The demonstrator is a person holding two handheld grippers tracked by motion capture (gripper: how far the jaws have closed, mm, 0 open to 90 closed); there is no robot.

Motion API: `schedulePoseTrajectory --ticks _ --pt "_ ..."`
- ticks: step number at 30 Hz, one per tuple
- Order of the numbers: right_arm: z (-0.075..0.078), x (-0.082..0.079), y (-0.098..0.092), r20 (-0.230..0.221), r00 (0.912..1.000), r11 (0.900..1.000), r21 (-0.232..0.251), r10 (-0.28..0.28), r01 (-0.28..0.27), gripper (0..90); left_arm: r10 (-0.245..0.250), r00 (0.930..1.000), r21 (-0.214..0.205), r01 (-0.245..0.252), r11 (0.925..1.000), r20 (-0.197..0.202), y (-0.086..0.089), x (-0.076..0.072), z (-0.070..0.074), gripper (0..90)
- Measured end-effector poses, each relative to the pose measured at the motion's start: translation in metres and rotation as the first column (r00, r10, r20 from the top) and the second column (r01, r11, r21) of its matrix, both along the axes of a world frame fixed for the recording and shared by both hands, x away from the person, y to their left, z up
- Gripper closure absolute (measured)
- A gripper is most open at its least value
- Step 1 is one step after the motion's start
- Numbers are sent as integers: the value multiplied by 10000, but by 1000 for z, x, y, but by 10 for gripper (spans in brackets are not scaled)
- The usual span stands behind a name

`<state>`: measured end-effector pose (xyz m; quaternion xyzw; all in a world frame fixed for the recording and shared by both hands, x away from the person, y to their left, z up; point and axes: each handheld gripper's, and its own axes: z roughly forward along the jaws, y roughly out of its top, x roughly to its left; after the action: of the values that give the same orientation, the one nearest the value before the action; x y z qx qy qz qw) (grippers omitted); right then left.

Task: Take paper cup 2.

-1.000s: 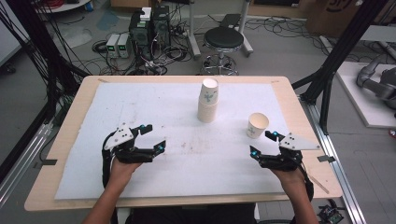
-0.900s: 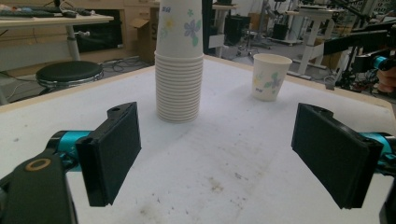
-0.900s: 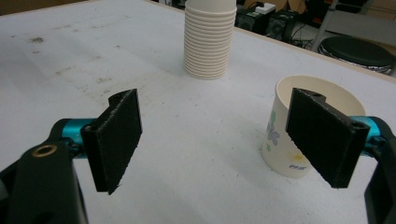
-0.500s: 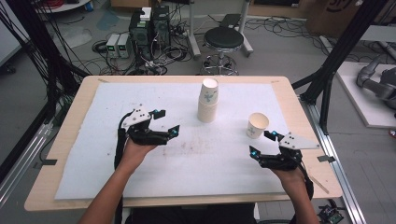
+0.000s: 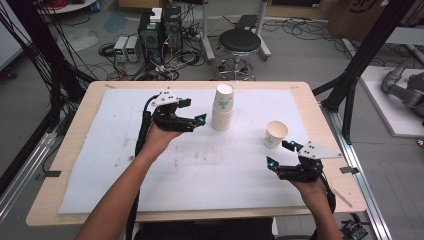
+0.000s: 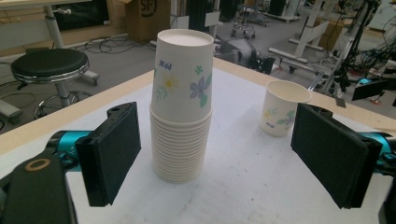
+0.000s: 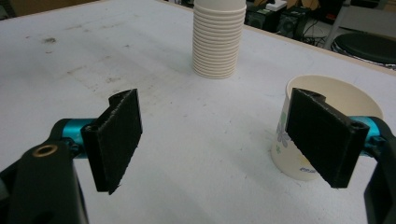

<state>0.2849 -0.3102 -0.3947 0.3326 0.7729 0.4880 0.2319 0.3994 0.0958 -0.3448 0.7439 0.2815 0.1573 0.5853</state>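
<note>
A tall stack of upside-down paper cups (image 5: pixel 223 107) with flower prints stands on the white mat, toward the back of the table. A single upright paper cup (image 5: pixel 276 134) sits to its right. My left gripper (image 5: pixel 196 111) is open just left of the stack; in the left gripper view the stack (image 6: pixel 182 107) stands ahead between the spread pads, with the single cup (image 6: pixel 283 107) farther right. My right gripper (image 5: pixel 281 154) is open, just in front of the single cup. In the right gripper view that cup (image 7: pixel 287 154) is behind the right pad and the stack (image 7: pixel 219 42) is farther off.
A white mat (image 5: pixel 115 150) covers most of the wooden table (image 5: pixel 60 150). Beyond the far edge are a black stool (image 5: pixel 240 42) and computer boxes with cables (image 5: pixel 160 25) on the floor. Black frame posts (image 5: pixel 360 65) rise at the right.
My left gripper has moved forward and to the right, from the front left of the mat up to the cup stack. The right gripper has stayed in place.
</note>
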Motion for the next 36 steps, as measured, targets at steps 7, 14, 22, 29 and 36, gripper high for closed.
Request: schedulePoseTrajectory --ticks 7,14,22,29,36 --pt "0 1 -2 -90 10000 10000 83 -33 34 190 102 9997 84 -100 9999 -200 -13 20 9 157" --pt "0 2 -2 -168 9999 9999 97 -24 25 190 112 9994 106 -109 9999 -319 -29 35 16 157" --pt "0 2 -2 -182 9998 9999 133 11 -9 191 81 9994 585 -60 9983 -344 -47 48 20 158" --pt "-1 2 -2 -247 9997 9998 170 54 -50 190 352 9976 940 -295 9951 -602 -60 66 18 160" --pt "-1 3 -3 -260 9996 9998 205 59 -54 190 352 9962 979 -273 9948 -793 -72 78 8 160"
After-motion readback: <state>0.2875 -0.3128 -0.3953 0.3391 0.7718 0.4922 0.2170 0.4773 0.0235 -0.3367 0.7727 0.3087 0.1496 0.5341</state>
